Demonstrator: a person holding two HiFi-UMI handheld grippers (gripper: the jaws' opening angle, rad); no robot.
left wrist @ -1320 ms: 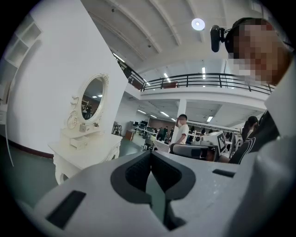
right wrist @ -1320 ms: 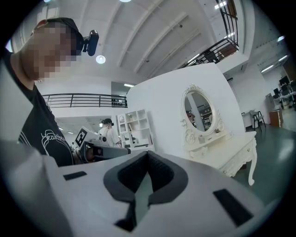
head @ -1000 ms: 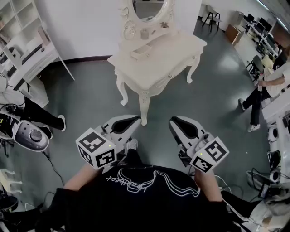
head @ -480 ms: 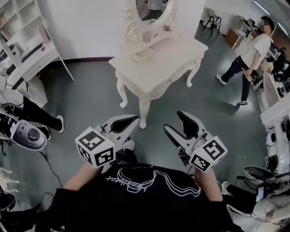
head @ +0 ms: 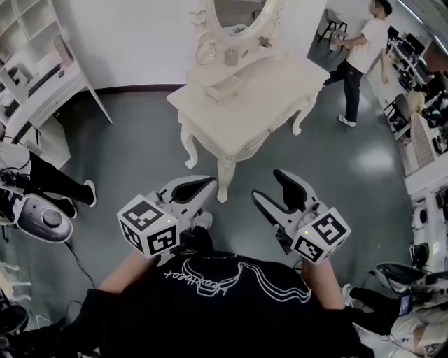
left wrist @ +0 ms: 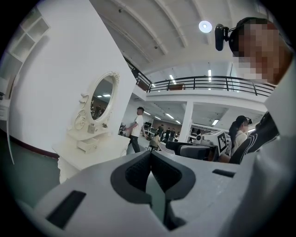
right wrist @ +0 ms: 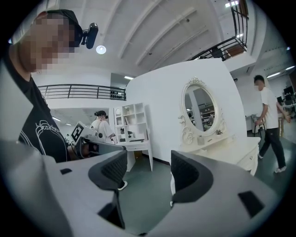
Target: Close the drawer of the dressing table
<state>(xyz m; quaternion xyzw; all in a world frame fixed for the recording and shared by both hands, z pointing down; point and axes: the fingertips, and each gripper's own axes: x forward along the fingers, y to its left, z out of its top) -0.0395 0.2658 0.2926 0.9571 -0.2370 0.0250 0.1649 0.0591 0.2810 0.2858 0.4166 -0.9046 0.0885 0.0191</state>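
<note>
The cream dressing table (head: 260,98) with its oval mirror (head: 241,14) stands ahead of me on the grey floor. A small drawer (head: 221,92) under the mirror sticks out over the tabletop. Both grippers hang in the air well short of the table, touching nothing. My left gripper (head: 204,187) is shut and empty, its pads meeting (left wrist: 150,156); the table (left wrist: 90,150) shows beyond it to the left. My right gripper (head: 272,187) has just been opening and now stands wide with nothing between its jaws (right wrist: 148,164); the table (right wrist: 236,148) lies to its right.
A white shelf unit (head: 42,77) stands at the left wall. Someone's legs (head: 52,183) and a round device (head: 43,220) are on the floor at the left. A person (head: 360,56) walks at the back right, near desks (head: 427,105).
The right gripper's jaws went from shut to wide open. The left gripper stayed shut. A person in the background walked from the right edge to the back right.
</note>
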